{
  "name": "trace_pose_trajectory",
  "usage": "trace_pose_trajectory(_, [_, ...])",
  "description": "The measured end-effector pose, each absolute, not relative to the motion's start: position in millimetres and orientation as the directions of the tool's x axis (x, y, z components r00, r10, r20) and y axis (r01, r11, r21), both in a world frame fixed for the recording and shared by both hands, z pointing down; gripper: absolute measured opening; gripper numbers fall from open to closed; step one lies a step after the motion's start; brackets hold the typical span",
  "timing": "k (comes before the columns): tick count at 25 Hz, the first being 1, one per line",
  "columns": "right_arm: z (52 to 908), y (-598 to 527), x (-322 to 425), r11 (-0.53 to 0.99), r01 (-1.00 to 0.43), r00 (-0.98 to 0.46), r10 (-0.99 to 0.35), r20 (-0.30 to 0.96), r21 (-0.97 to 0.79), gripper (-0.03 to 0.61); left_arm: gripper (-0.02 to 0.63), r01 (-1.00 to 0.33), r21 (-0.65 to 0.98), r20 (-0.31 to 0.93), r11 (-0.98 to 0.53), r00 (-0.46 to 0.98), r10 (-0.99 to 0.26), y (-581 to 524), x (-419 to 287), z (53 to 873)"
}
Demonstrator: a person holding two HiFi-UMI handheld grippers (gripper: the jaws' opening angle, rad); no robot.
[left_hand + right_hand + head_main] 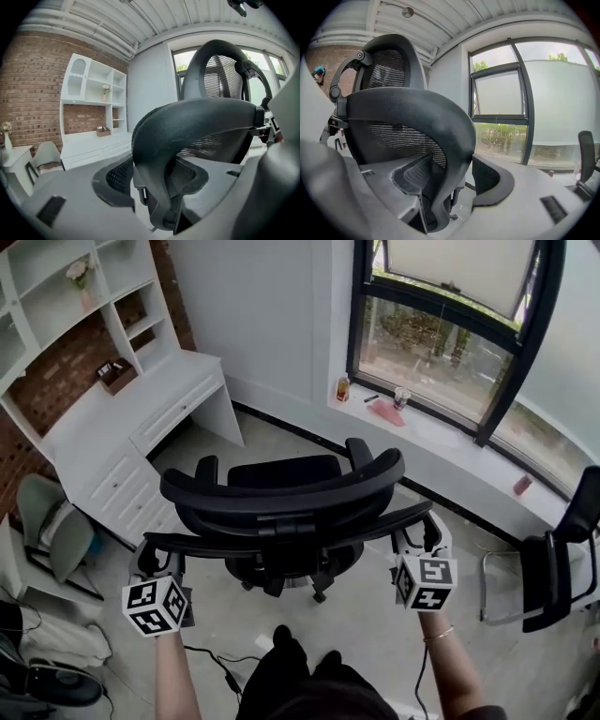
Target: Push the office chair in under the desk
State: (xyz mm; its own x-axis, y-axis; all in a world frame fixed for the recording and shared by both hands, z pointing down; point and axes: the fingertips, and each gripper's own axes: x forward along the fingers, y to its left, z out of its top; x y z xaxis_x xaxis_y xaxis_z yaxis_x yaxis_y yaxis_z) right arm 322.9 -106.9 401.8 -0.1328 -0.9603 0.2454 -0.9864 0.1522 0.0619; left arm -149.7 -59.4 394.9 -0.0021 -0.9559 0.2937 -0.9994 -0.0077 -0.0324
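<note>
Right, the left tongs (150, 180) are clamping the left edge of the chair (281, 493) backrest, with the frame sitting pad to pad. The right tongs (449, 183) are doing the same on the right edge, jaws wide but biting on the frame. So the chair is standing between the two tongs, backrest toward the person and seat pointing away.

The desk (122, 413) is lying ahead and well off to the left of the left tongs. The chair is nowhere near under it and isn't facing it either. I'm reading this as the steering step: chair in hand, approach not yet lined up.

The next move is asking for a swing to the left so the seat is aiming at the desk's opening. After that comes a straight roll in, with both grips staying even so the casters aren't wandering and the armrests are clearing the desktop.

Containers now. A small brown box (115, 376) is sitting on the desk, far ahead-left of the left tongs, and I'm not making out its contents. Above it, a vase (80, 276) on a shelf is holding flowers. Ahead of the right tongs, a bottle (343, 388) and a cup (401, 397) are standing on the sill (441, 432). What they're holding is too small to tell.
</note>
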Motion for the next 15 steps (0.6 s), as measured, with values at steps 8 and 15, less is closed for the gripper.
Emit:
trace_pose_trajectory(8, [395,-150,352,0.264,-0.963,-0.244,-0.935,0.257,0.046,0.249,0.21,-0.992,-0.043,0.302,0.121,-0.128,-0.945,-26,-106,385])
trace_pose_trajectory(15, [393,-191,373,0.376,-0.925,-0.359,-0.909,0.214,0.045,0.249,0.21,-0.967,-0.042,0.297,0.25,-0.251,-0.921,-8,-67,384])
